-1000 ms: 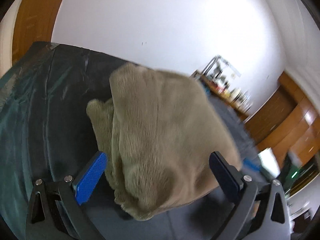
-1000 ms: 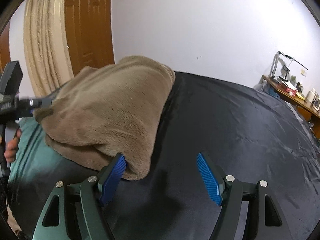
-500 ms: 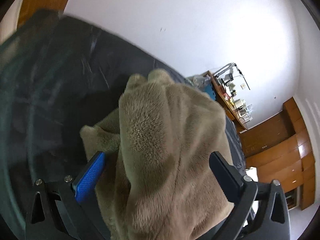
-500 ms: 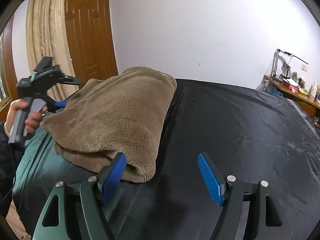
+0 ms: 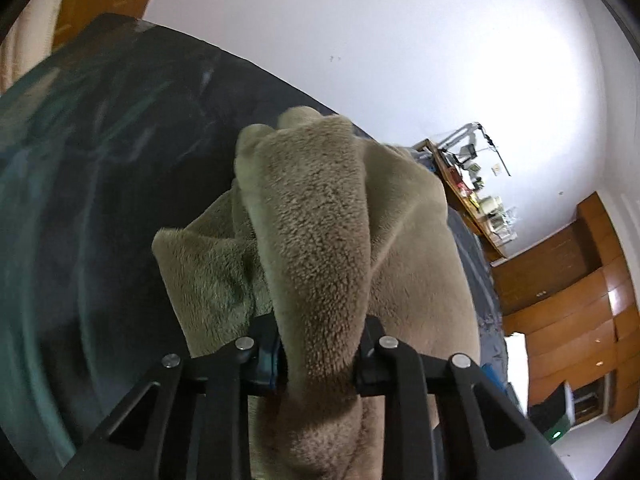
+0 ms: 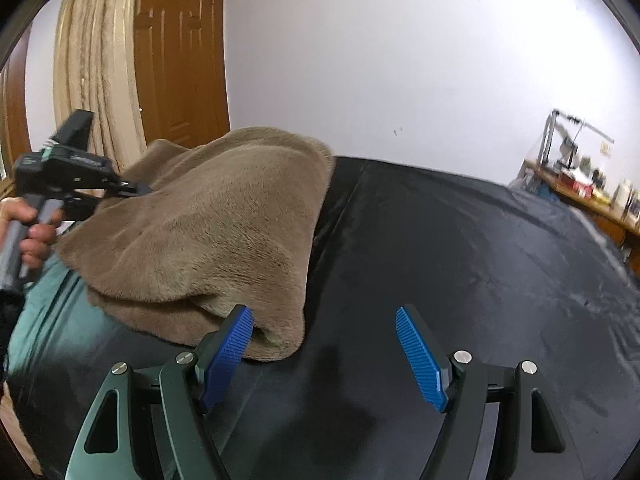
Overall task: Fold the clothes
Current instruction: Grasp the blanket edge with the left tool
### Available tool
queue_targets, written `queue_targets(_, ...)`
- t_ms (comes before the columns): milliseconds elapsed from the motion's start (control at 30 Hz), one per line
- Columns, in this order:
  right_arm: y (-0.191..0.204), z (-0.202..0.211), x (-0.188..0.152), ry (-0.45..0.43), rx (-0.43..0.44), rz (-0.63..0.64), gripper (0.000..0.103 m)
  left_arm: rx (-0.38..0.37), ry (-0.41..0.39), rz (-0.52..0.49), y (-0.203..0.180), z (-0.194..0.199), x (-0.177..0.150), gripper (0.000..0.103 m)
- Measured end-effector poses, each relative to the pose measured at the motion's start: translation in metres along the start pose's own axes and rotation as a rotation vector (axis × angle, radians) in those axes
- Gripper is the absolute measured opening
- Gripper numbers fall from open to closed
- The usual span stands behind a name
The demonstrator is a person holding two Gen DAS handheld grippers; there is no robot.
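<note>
Left hand-held gripper (image 5: 320, 354): clamped on a thick ridge of the plush tan garment (image 5: 320, 248); the pile fills the gap between the jaws, and only a sliver of blue pad shows on the left side.
Left hand-held gripper, seen from the right wrist view (image 6: 132, 189): its tips are buried in the far left edge of the garment, with the person's left hand (image 6: 30, 226) wrapped round the handle.
Right hand-held gripper (image 6: 326, 346): jaws spread wide and holding nothing; its left blue pad (image 6: 228, 354) sits just against the near corner of the garment, its right pad over bare cover.
Garment position: bunched in a loose, partly doubled heap on the left part of the black cover (image 6: 460, 280), its near corner resting on the surface and the gripped edge raised.
Surface: dark, glossy and wrinkled; whether it is a bed or a tabletop I cannot tell.
Step in hand: probably taking hold of one edge to carry it over for a further fold.
Progress: judged partway; layers are stacked but uneven.
Next move calls for: the right hand-held gripper likely needs to pinch the near corner, so both ends lift together and the edges line up.
Risk: thick pile may slip or drag the lower layers.
</note>
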State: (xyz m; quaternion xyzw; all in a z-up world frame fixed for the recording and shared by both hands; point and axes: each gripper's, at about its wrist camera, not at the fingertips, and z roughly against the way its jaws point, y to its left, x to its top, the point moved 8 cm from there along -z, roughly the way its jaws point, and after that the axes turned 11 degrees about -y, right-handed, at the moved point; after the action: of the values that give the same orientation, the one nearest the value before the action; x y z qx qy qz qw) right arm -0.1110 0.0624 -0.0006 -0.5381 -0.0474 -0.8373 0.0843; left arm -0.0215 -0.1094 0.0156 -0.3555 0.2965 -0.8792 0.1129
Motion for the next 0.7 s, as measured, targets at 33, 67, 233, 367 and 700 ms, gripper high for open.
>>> queue_targets(33, 0.0, 0.001, 0.002, -0.011, 0.003, -0.003, 0.076, 0.012, -0.009, 0.014, 0.006, 0.001, -0.005, 0.028)
queue_targets(67, 0.0, 0.003, 0.005, -0.022, 0.007, -0.01, 0.076, 0.023, -0.019, 0.028, 0.013, 0.003, -0.009, 0.028)
queue_targets(233, 0.005, 0.012, 0.024, -0.091, 0.035, -0.034, 0.076, -0.002, -0.058, 0.111, 0.03, -0.005, -0.019, 0.037)
queue_targets(367, 0.023, 0.025, 0.049, -0.179, 0.086, -0.002, 0.076, -0.003, -0.087, 0.11, 0.027, -0.004, -0.023, 0.04)
queue_targets(700, 0.123, -0.012, 0.062, -0.127, 0.279, 0.196, 0.076, -0.004, -0.075, 0.117, 0.028, 0.005, -0.026, 0.048)
